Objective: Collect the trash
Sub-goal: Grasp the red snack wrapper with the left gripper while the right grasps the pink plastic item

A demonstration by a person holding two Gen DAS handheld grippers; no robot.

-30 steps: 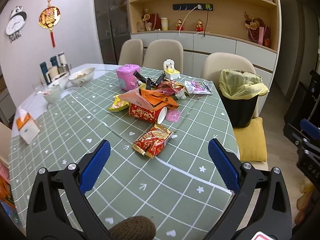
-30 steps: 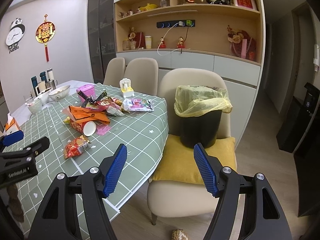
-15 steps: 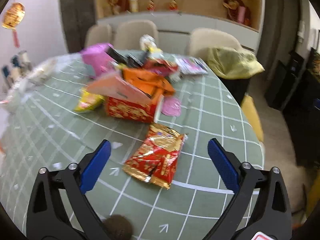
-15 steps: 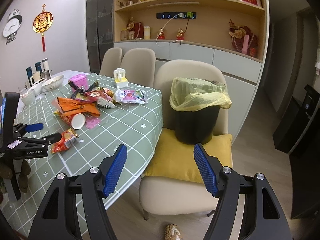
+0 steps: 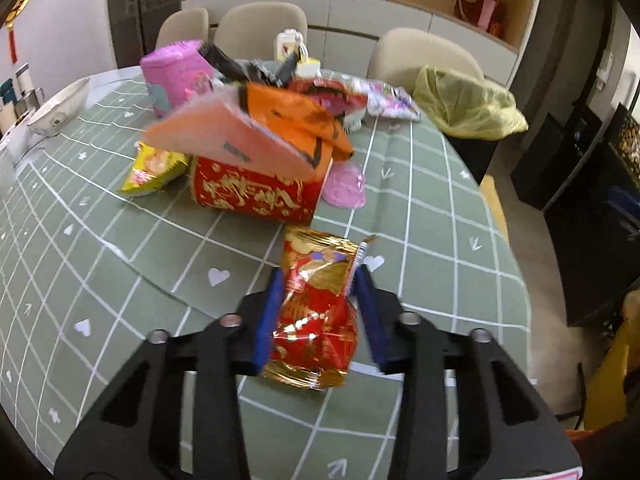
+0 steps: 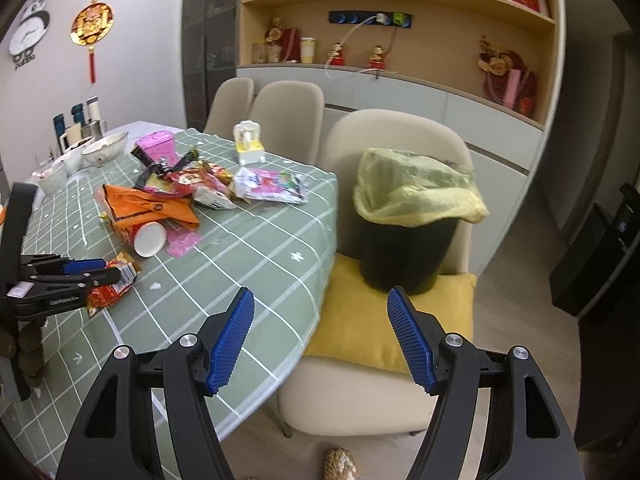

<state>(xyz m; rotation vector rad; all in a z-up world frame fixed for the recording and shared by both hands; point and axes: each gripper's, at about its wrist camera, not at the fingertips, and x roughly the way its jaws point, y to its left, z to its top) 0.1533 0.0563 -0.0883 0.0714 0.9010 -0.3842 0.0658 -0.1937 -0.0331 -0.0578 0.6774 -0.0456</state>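
Note:
A crinkled red and gold snack wrapper (image 5: pixel 316 312) lies near the front of the green checked tablecloth (image 5: pixel 420 208). My left gripper (image 5: pixel 319 276) straddles it with jaws closing, and both blue pads press its sides and bunch it. The right wrist view shows the same wrapper (image 6: pixel 116 284) in the left gripper (image 6: pixel 100 270). My right gripper (image 6: pixel 321 295) hangs open and empty off the table's edge, facing a black bin (image 6: pixel 404 252) lined with a yellow bag (image 6: pixel 416 188). More trash is piled mid-table: a tipped red paper cup (image 5: pixel 256 192), an orange bag (image 5: pixel 296 116), a yellow wrapper (image 5: pixel 152 168).
The bin stands on a yellow cushion (image 6: pixel 400 320) on a beige chair (image 6: pixel 400 132) beside the table. A pink tin (image 5: pixel 176 72), a white and yellow holder (image 6: pixel 250 142) and bowls (image 6: pixel 104 148) stand further back. Other chairs and a wall of shelves lie behind.
My left gripper came down and forward over the red wrapper and its jaws drew in from wide open onto it. The right gripper drifted slightly, staying open.

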